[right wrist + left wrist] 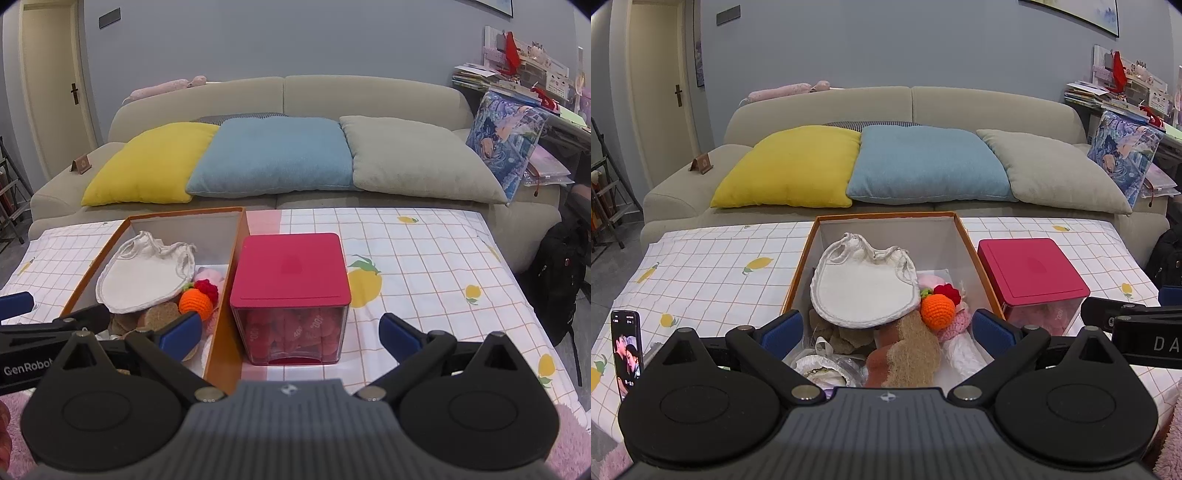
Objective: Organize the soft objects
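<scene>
Hovering over the near end of an orange-rimmed box (803, 266), the left tool (888, 326) had its blue-padded fingers spread wide and pinched nothing. Straight ahead of it, inside the box, a white drawstring pouch (862, 288) lay on top of the pile. Just beyond the tool's right finger sat an orange crocheted ball (937, 310) touching a red crocheted flower (948, 291), with a tan loofah sponge (914, 350) directly between the fingers. The right tool (291, 332) was likewise spread and held nothing. Right in front of it stood a clear container with a pink lid (291, 269), filled with reddish soft pieces and touching the box's side wall. Both rested on a counter covered by a lemon-print cloth (424, 258). A phone (627, 350) stood left of the left tool.
</scene>
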Demonstrator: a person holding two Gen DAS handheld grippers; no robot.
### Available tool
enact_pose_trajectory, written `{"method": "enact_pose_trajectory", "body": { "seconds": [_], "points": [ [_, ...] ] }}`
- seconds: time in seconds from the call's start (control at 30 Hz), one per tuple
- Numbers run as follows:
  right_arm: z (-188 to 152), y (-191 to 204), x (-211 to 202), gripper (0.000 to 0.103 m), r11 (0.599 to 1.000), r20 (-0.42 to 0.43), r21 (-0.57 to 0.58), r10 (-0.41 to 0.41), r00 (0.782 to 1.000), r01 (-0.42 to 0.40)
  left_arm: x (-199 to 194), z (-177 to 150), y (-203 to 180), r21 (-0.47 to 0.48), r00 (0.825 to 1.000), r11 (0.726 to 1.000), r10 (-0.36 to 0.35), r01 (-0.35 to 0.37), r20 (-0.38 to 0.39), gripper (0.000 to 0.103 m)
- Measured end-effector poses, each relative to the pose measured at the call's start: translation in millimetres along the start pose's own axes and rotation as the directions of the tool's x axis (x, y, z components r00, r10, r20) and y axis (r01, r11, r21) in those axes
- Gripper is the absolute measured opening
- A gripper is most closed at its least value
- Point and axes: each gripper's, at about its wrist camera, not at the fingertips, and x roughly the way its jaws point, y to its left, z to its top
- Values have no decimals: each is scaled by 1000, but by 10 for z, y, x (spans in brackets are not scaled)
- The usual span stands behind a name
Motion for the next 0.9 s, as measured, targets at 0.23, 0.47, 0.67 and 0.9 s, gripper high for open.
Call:
{"method": "enact_pose_trajectory", "body": {
  "seconds": [0.23,0.47,0.67,0.9],
  "points": [
    [0,-5,9,100,1000,-1,0,2,1000,-2,-3,-1,-6,0,1000,1000,1,-1,-1,103],
    [-10,-16,21,100,1000,-9,6,2,1000,-2,10,-11,-17,5,1000,1000,-1,1,-6,103],
    [-11,-16,25,100,1000,-9,6,-2,1000,2,14,-13,-16,7,1000,1000,-2,2,-5,103],
    [-12,-12,24,100,1000,-10,5,-2,1000,3,15,-11,-12,6,1000,1000,-1,1,-5,103]
  ]
}}
